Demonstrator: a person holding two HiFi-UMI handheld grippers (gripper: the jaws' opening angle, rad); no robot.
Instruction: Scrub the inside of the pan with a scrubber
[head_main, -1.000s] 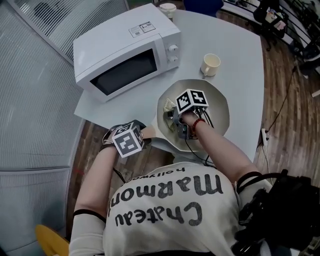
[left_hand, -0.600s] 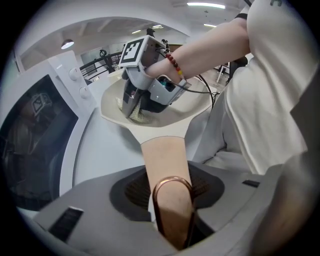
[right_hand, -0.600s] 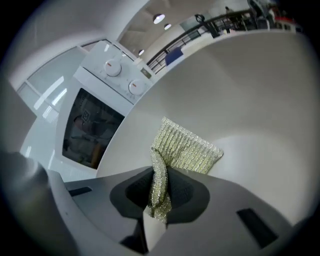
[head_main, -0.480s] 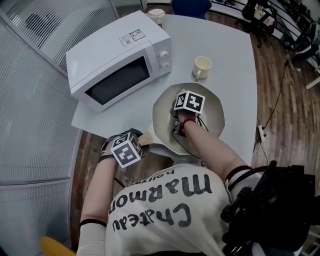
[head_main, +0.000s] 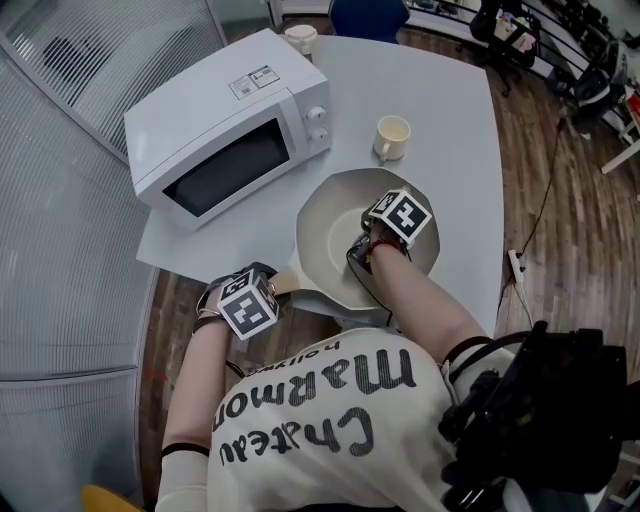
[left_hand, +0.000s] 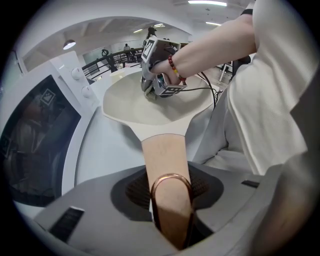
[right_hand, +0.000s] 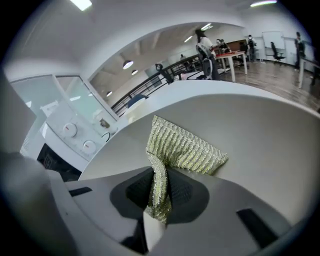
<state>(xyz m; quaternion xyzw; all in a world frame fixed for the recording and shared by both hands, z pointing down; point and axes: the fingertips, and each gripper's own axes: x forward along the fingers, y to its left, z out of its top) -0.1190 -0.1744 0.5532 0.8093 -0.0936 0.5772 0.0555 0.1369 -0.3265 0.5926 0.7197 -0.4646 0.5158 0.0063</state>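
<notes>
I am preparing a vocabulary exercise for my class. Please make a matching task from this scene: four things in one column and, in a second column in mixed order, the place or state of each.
Things:
1. scrubber
2. pan handle
3. mug
4. microwave

Places or states:
A. stands on the table beyond the pan
B. gripped by the left gripper
C. door shut, beside the pan
D. gripped by the right gripper, inside the pan

Pairs: 1-D; 2-B; 3-A; 4-C
</notes>
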